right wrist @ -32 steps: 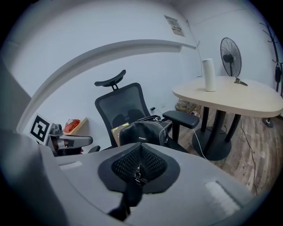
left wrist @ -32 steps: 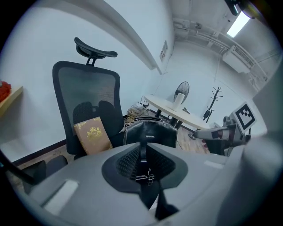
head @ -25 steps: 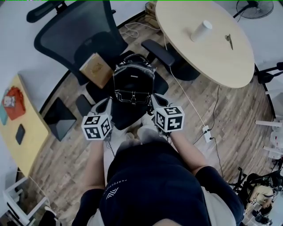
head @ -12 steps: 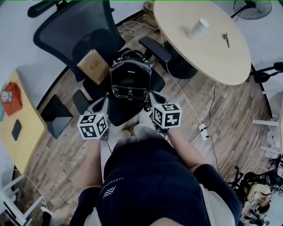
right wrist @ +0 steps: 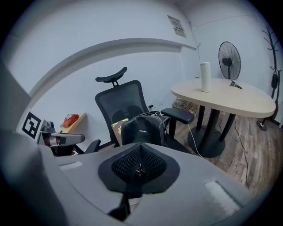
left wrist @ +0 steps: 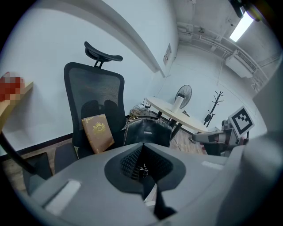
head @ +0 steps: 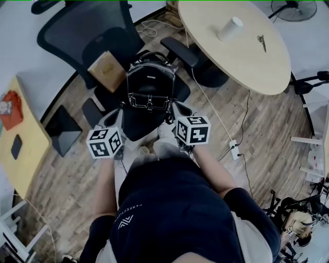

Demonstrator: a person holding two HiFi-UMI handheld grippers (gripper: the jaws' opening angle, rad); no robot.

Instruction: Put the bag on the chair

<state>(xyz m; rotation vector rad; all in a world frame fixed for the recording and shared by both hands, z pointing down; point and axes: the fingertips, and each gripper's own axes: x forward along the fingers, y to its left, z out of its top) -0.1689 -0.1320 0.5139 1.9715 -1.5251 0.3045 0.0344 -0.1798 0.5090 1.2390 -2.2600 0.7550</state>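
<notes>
- Black backpack [head: 150, 86]: stands upright on the seat of the office chair [head: 139, 127], towards the back of the seat, in the upper centre of the head view. Judgement: placement is complete.
- Left gripper [head: 117, 119]: jaws are together with nothing between them. It is just short of the backpack's lower left corner, apart from it.
- Right gripper [head: 180, 110]: jaws are together and empty. It is near the backpack's lower right corner; contact cannot be confirmed from the head view.
- Remaining work, as a judgement: none on the backpack itself. Only clearing both grippers from the chair is left.
- Seat contents: a brown book with a gold emblem [head: 107, 70] leans against the mesh backrest, just left of the backpack. Whether the two touch cannot be told.
- Support surface: the seat is dark and padded. The backpack shows no lean.
- Room, right of frame: a round light-wood table [head: 241, 61] carries a white cup [head: 230, 29]. A pedestal fan [head: 295, 9] is at the upper right corner.
- Room, floor: wood planks [head: 257, 128], with a white power strip [head: 234, 150] and its cable to the right of the chair.
- Room, left edge: a yellow desk [head: 23, 154] against a white wall.
</notes>
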